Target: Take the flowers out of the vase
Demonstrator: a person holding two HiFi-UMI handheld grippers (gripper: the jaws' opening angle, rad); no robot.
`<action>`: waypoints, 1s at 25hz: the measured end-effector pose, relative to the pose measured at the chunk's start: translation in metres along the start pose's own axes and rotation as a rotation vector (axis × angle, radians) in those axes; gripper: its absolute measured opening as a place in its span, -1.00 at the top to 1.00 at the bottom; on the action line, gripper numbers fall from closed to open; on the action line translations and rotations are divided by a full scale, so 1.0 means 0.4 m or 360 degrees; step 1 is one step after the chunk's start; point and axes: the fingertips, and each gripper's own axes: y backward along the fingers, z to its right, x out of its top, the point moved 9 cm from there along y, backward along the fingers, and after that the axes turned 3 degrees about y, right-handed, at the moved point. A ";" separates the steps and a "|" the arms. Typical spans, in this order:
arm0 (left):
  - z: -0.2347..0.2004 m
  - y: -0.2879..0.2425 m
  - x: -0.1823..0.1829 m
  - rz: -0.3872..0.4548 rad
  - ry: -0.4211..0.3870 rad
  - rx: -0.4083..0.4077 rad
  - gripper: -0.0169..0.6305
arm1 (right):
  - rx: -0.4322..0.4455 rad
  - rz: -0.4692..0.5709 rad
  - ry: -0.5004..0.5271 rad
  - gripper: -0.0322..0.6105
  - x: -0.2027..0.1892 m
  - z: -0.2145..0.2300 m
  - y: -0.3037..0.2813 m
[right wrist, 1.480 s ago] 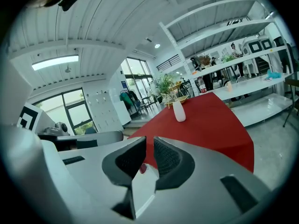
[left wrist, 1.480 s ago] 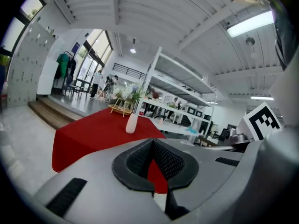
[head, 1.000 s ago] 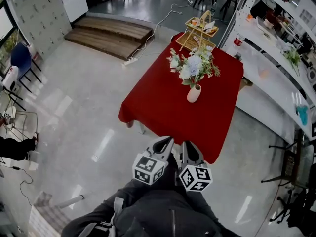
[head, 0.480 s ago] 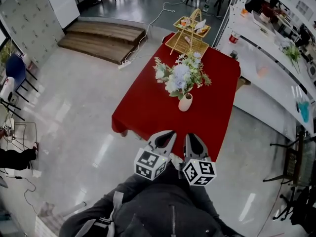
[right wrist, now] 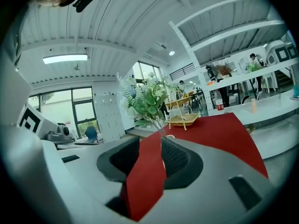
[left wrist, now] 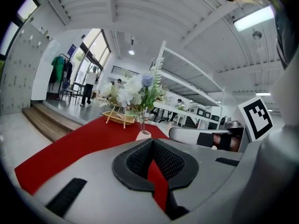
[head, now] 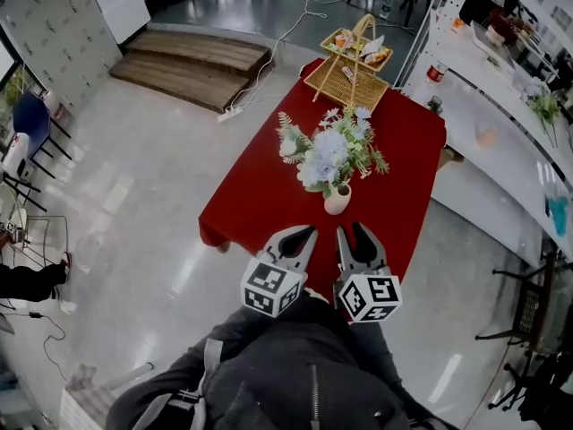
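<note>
A bunch of pale blue and white flowers (head: 329, 153) with green leaves stands in a small white vase (head: 337, 201) on the red-clothed table (head: 260, 195). Both grippers are held side by side over the table's near edge, just short of the vase. My left gripper (head: 300, 234) is shut and empty, its tips meeting in the left gripper view (left wrist: 150, 143), where the flowers (left wrist: 135, 90) and vase (left wrist: 142, 134) stand ahead. My right gripper (head: 356, 233) has its jaws opening with nothing between them (right wrist: 156, 141); the flowers (right wrist: 149, 99) rise straight beyond them.
A two-tier woven basket stand (head: 352, 65) sits at the table's far end. A long white counter (head: 501, 141) runs along the right. Wooden steps (head: 192, 61) and a cable lie on the glossy floor beyond; chairs stand at far left.
The table and vase have come closer as both grippers moved forward over the near edge. The right gripper's jaws have parted; the left looks the same.
</note>
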 end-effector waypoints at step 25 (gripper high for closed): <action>-0.100 -0.124 0.017 -0.0107 0.0059 0.0123 0.92 | 0.0852 -0.0507 0.0600 0.33 0.075 0.126 -0.322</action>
